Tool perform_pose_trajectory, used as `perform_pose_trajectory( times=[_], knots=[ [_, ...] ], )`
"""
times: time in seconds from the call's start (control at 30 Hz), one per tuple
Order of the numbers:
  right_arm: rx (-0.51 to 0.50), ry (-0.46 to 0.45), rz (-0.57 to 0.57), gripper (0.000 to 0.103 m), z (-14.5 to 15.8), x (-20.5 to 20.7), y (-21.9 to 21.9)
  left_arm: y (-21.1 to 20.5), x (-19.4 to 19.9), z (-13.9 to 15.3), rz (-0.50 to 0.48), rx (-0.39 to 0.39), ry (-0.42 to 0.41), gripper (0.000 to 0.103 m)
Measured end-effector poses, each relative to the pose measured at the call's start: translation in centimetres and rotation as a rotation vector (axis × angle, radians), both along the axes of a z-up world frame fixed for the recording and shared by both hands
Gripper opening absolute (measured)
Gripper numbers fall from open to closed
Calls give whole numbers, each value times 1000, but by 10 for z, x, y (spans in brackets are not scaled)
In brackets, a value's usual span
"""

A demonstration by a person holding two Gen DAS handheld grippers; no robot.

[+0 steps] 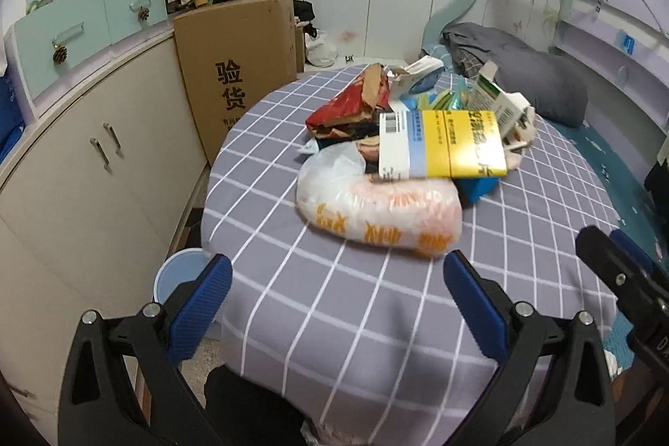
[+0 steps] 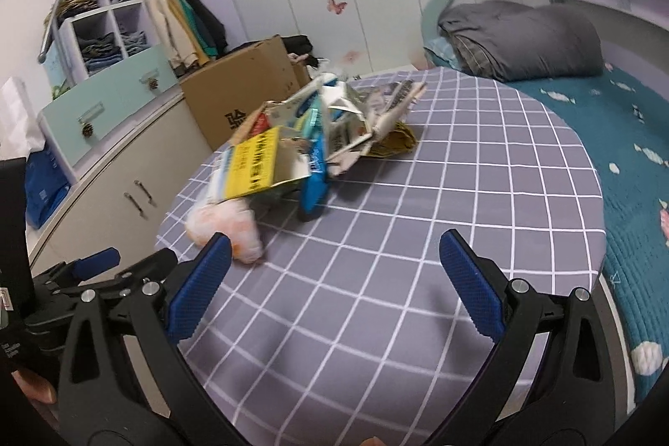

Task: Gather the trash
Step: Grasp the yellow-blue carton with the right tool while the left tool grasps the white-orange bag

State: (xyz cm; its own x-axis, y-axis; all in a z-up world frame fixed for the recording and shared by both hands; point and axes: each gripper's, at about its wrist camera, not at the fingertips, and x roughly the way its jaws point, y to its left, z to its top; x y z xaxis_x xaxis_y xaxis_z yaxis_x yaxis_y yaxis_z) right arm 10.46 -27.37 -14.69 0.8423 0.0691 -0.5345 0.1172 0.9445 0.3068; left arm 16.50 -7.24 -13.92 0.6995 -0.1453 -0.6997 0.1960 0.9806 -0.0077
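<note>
So the trash is all heaped in one pile on the round table with the grey checked cloth (image 1: 376, 320), sitting toward the far-left part of the top, well ahead of both your grippers.

Biggest piece is the white plastic bag with orange print (image 1: 378, 210), nearest to you. It looks soft, light and crinkly, probably slippery, so I'd pinch a bunched fold at its near end rather than squeeze the belly. Its long axis runs left to right across the table, tilting a bit nearer on the right.

Next is the yellow and white carton (image 1: 439, 145), resting on top of the bag. Thin card, light, stiff-ish but crushable, so grab it across an edge. Long side also lies left-right, and in the right wrist view its open end faces you.

The torn red wrapper (image 1: 347, 107) behind is floppy and points up toward the far side. The small green and white box (image 1: 499, 99) is on the far right, tilted.

Your left gripper (image 1: 336, 279) and right gripper (image 2: 334, 262) both hover over bare cloth, jaws spread wide, holding nothing.
</note>
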Motion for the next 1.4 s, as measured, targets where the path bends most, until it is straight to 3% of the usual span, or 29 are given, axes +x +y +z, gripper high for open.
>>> perform_pose_trajectory(
  times=[0.13,0.43,0.57,0.63,0.8,0.97,1.07,1.27,1.4],
  knots=[
    [41,30,-7,97,-8,15,-10,-3,17,7,12,4,-6,99],
    [186,-6,93,97,-4,61,6,39,31,13,218,-40,-31,99],
    [60,-83,74,97,10,70,30,55,30,14,266,-39,-49,99],
    [60,-95,101,97,10,78,33,62,29,15,271,-42,-49,99],
    [54,-20,186,74,2,109,37,71,29,11,271,-55,-44,99],
    [125,9,279,23,-6,116,39,71,32,6,254,-72,-21,99],
    [146,-15,339,7,-2,108,44,67,31,4,217,-79,-16,99],
    [47,-150,251,3,26,69,35,39,31,-5,106,-119,32,99],
    [-2,-163,223,3,32,61,30,0,32,-17,18,-147,112,99]
  ],
)
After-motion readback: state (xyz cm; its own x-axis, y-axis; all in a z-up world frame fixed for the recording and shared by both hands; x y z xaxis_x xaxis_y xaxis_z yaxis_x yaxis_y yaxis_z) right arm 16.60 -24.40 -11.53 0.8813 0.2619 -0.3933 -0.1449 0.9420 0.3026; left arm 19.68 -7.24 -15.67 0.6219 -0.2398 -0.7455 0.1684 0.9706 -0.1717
